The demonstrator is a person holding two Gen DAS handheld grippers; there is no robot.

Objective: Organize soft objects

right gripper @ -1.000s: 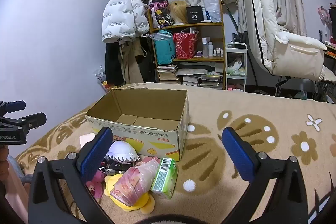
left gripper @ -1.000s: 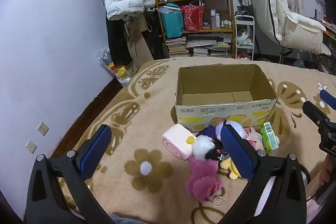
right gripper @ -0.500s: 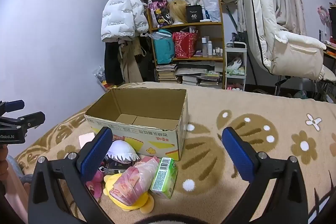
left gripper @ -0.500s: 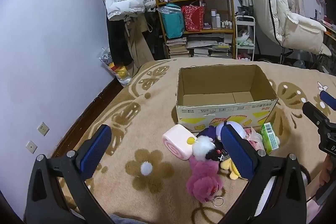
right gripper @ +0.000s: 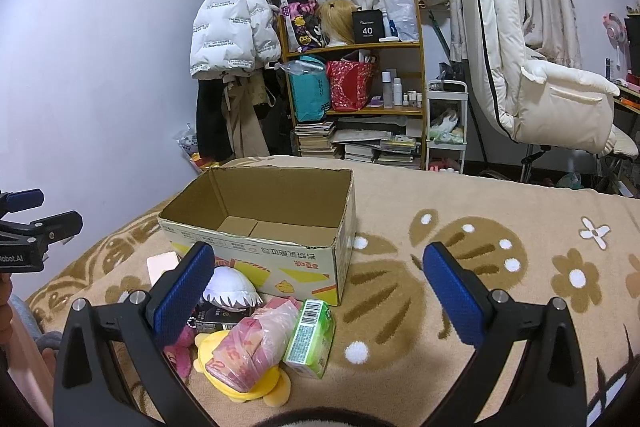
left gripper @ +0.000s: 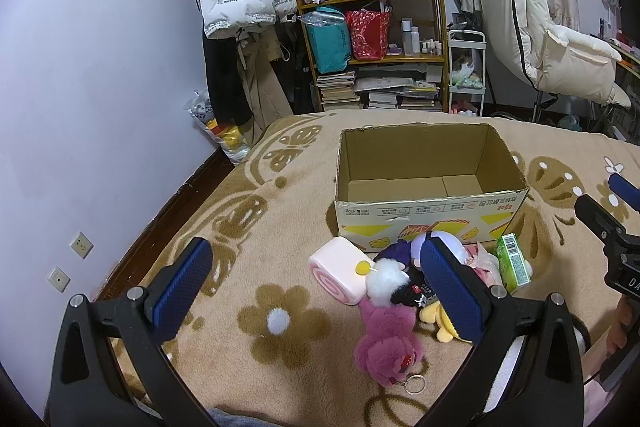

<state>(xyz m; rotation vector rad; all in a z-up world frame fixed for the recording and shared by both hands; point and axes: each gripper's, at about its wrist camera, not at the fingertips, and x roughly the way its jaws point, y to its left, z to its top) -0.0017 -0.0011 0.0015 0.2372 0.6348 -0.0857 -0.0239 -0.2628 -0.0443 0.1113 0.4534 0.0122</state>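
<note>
Both grippers hover with jaws spread wide, holding nothing: left gripper, right gripper. The cardboard box stands empty on the patterned blanket. The soft objects lie heaped just in front of it: magenta plush keychain, pink swirl cushion, yellow plush, green tissue pack.

Risks, as judged: items overlap (several touching), so a grasp may drag a neighbour; the keychain ring could snag; the light box may shift if bumped.
</note>
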